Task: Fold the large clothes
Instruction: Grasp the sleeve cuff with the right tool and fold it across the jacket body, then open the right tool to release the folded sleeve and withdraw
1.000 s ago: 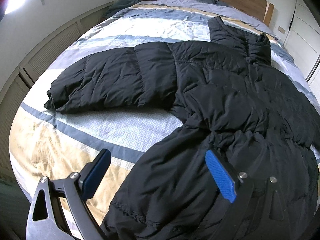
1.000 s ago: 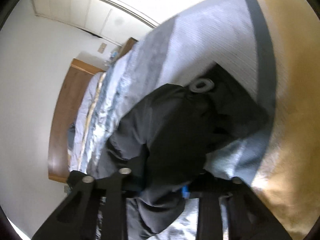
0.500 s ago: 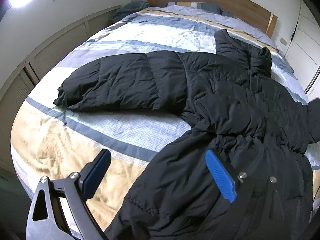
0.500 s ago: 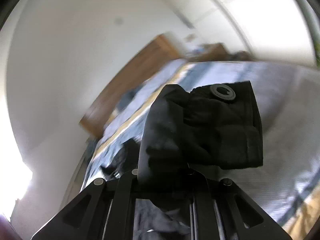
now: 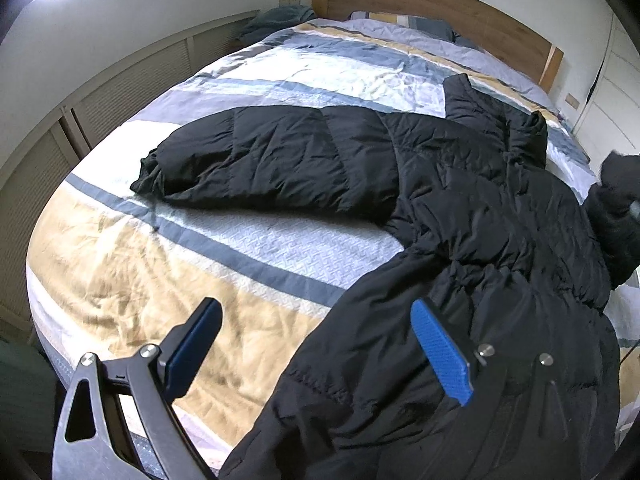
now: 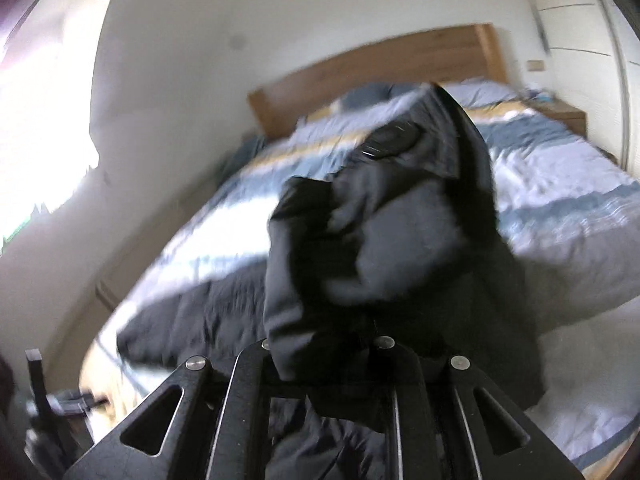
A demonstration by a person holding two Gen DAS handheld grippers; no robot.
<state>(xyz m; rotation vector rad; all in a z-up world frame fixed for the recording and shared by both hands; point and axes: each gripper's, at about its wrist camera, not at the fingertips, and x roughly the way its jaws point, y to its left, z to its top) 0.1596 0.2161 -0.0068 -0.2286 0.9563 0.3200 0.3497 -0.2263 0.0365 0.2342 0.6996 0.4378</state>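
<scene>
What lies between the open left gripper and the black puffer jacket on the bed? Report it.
Nothing visible. The left gripper hovers open over the black puffer jacket, its hem directly beneath on the striped bedcover.

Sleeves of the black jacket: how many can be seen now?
2. One sleeve lies flat on the striped bed cover, stretched toward the wall side. The other sleeve is lifted, clamped in the right gripper, whose jaws are shut on it.

One black puffer jacket [image 5: 460, 208], two sleeves; one bed [image 5: 120, 280], one wooden headboard [image 5: 420, 4], one striped duvet; two grippers, four fingers.
</scene>
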